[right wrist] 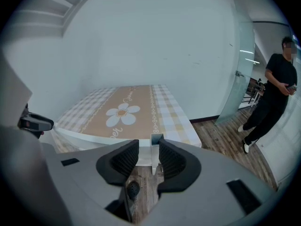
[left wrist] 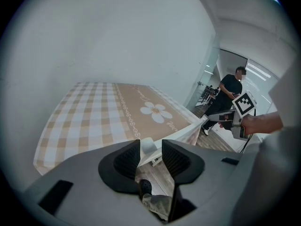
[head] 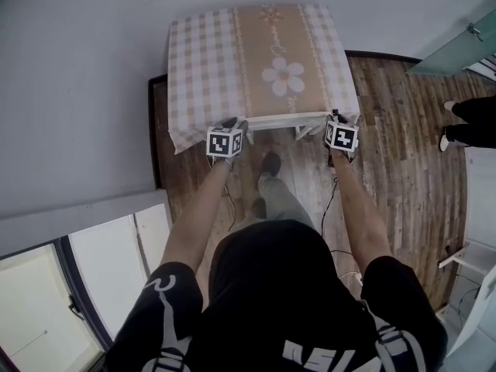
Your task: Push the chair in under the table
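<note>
The left tongs [head: 232, 125] are clenched on the left post of the white chair [head: 285, 120], which fills the gap between the pads. The chair's back stands at the near edge of the tabletop [head: 203, 60], its seat hidden under the checked cloth [head: 335, 64]. The right tongs [head: 335, 122] clamp the right post. A person [right wrist: 275, 86] stands on the wooden floor [head: 403, 177] at far right.
</note>
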### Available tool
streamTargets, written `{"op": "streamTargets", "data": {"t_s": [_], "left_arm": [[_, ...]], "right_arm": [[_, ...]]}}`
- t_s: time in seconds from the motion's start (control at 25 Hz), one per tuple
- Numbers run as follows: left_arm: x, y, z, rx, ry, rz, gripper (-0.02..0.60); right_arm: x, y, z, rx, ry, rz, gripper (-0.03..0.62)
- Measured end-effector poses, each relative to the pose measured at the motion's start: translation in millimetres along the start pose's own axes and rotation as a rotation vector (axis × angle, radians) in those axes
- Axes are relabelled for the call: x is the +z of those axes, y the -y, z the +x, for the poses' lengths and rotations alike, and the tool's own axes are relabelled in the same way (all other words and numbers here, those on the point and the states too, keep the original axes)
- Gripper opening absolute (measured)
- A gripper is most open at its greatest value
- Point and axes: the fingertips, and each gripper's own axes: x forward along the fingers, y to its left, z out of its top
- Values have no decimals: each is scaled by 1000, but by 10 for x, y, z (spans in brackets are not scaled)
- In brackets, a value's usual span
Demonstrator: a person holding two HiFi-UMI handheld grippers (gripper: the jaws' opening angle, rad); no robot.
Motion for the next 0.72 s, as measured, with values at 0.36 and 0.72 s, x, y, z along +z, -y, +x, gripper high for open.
{"op": "streamTargets", "data": {"t_s": [0.36, 0.72], "left_arm": [[161, 136, -376, 22, 98, 8, 140], [277, 357, -788, 54, 211, 72, 110]], "right_arm": [[133, -267, -328, 80, 95, -32, 130], [398, -561, -878, 164, 240, -68, 98]]}}
